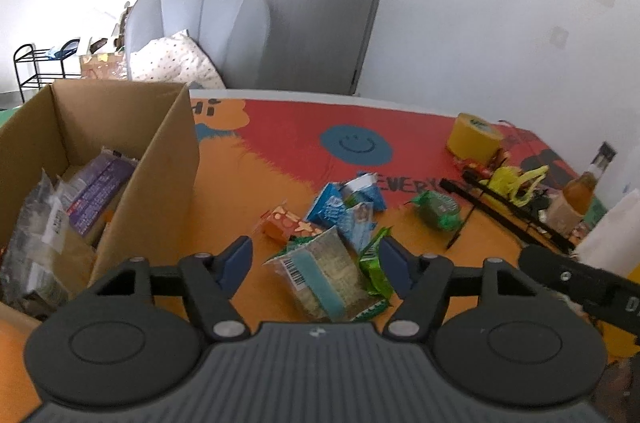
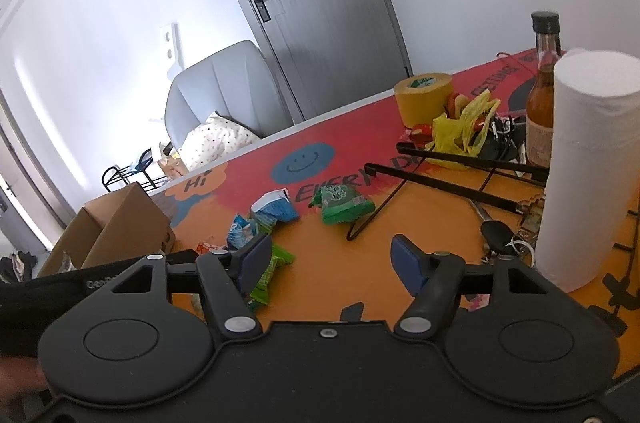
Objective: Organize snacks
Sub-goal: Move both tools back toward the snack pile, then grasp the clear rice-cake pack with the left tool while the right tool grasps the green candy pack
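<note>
Left wrist: tongs (image 1: 316, 263) gaping, straddling clear snack packet (image 1: 324, 275) lying lengthwise ahead, gripping nothing yet.

- The cardboard box (image 1: 120, 159) is seen as matt brown corrugated board.
- The snack packets (image 1: 332, 263) are wrapped in glossy, crinkled plastic film.
- The tablecloth (image 1: 288, 151) appears smooth with a printed pattern.
- The paper roll (image 2: 588, 163) is soft, matt white paper.
- The bottle (image 2: 542, 95) is made of shiny glass.
- The tape roll (image 2: 422, 95) looks matt yellow.
</note>
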{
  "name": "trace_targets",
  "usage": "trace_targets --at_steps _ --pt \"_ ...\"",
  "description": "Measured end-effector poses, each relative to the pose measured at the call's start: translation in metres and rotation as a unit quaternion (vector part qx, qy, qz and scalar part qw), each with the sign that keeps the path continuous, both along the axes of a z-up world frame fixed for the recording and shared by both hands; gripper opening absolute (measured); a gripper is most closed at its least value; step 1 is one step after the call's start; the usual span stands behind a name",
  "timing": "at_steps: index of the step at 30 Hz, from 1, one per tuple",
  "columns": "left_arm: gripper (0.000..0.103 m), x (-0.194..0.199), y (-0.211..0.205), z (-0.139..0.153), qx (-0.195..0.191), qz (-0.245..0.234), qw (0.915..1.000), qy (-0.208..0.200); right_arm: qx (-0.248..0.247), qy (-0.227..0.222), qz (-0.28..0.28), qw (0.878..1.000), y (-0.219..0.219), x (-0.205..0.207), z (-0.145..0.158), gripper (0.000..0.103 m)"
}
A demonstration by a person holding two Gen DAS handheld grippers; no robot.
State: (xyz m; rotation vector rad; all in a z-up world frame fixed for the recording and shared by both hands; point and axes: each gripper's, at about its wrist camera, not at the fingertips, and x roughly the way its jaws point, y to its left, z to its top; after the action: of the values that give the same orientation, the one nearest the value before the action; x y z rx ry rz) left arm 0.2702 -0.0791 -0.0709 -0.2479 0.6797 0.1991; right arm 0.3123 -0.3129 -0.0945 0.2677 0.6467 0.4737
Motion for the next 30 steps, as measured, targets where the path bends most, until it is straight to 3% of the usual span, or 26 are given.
trace_targets --at_steps 11,22,25,26,30 --pt "0.068 0.019 0.002 -0.026 0.007 0.020 0.9992 0.035 0.008 0.018 0.008 1.000 0.004 0.014 -0.017 0.067" --pt "0.071 0.032 -0.008 -0.043 0.008 0.006 0.9987 0.050 0.004 0.025 0.009 1.000 0.010 0.030 -0.024 0.067" --pt "0.062 0.032 -0.009 -0.043 0.011 0.003 0.9988 0.047 0.000 0.022 0.012 1.000 0.014 0.034 -0.024 0.067" --pt "0.048 0.033 -0.007 -0.042 0.010 0.004 0.9988 0.047 0.000 0.023 0.013 1.000 0.015 0.034 -0.024 0.067" --pt "0.046 0.032 0.000 -0.039 -0.002 0.001 0.9987 0.051 -0.002 0.022 0.017 1.000 0.022 0.041 -0.024 0.067"
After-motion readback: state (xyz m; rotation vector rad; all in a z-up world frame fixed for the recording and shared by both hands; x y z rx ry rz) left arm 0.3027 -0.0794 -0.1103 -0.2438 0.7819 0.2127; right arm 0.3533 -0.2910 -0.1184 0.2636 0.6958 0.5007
